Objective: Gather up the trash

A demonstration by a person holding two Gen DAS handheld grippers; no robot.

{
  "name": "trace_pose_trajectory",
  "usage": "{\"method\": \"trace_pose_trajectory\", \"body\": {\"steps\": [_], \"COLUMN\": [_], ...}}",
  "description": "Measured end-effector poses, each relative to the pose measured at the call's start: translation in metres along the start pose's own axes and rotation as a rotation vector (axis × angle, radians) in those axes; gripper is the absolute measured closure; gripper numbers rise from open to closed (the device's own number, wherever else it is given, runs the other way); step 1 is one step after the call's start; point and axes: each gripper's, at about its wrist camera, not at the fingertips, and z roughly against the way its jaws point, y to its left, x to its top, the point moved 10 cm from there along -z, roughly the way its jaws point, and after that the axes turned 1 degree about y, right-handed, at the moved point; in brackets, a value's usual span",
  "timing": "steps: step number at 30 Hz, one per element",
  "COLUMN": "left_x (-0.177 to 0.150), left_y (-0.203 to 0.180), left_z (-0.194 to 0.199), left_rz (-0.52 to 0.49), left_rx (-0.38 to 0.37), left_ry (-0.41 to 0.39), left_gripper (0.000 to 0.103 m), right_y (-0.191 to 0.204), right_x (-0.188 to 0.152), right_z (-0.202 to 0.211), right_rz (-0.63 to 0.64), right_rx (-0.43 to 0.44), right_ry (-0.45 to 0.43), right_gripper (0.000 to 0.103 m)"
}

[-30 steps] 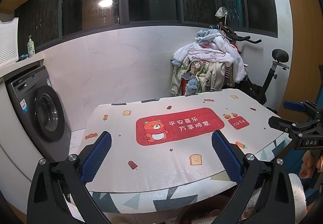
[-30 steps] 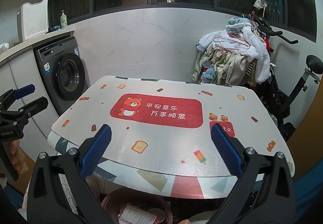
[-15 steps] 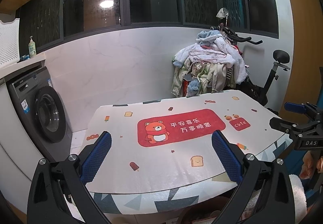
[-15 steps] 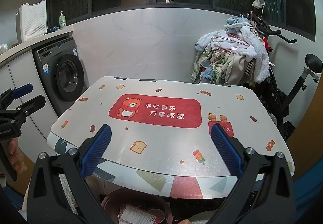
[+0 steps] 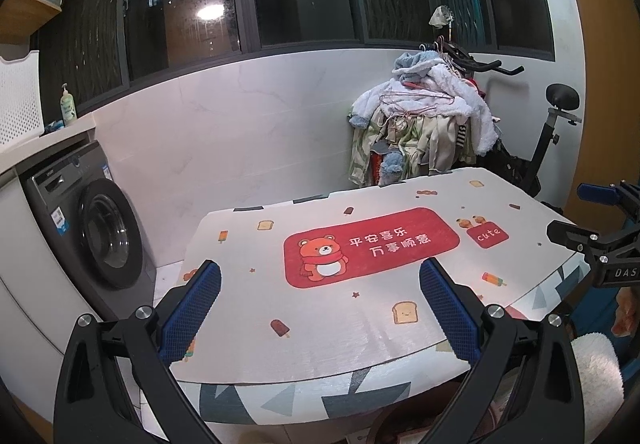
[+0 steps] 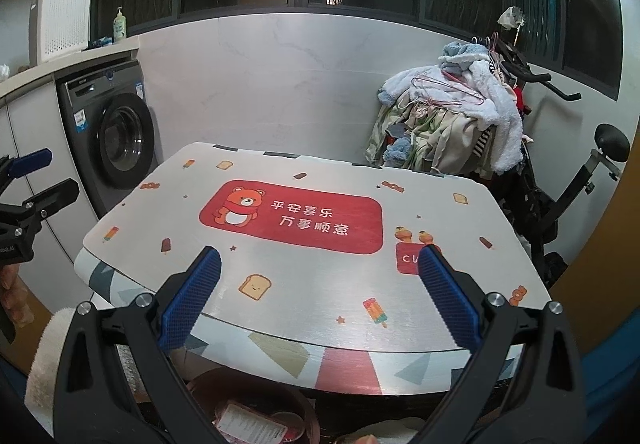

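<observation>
Drifting slightly back from table (image 5: 360, 324), both left gripper (image 5: 320, 308) and right gripper (image 6: 320, 304) hovering with jaws wide apart and empty, trash (image 6: 256, 420) lying in basin (image 6: 200, 384) under near edge, nearer right.

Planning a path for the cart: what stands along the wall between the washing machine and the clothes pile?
Nothing: bare wall between washing machine and clothes pile, right wrist view.

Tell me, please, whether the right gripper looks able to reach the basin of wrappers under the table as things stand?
Probably yes: the right gripper is open and empty, and the basin sits just below it past the table edge, apparently unobstructed.
</observation>
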Motion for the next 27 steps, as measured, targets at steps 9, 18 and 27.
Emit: {"method": "trace_pose_trajectory", "body": {"steps": [9,18,27], "left_x": [-0.006,-0.008,-0.012], "left_y": [-0.005,-0.006,-0.012], "left_z": [0.0,0.001,-0.002], "left_rz": [-0.008,-0.009,-0.017], "left_rx": [-0.004,-0.007,-0.012], "left_ry": [0.006,0.008,0.025], "left_gripper": [0.006,0.006,0.006], "right_y": [0.0,-0.001,-0.002], "right_x": [-0.004,-0.008,-0.011], "right_z": [-0.001,-0.002,-0.003], "right_rz": [0.0,-0.001,-0.002], "right_rx": [-0.001,-0.003,-0.002], "right_ry": [0.005,0.009,0.012], "right_gripper": [0.006,0.006,0.006]}}
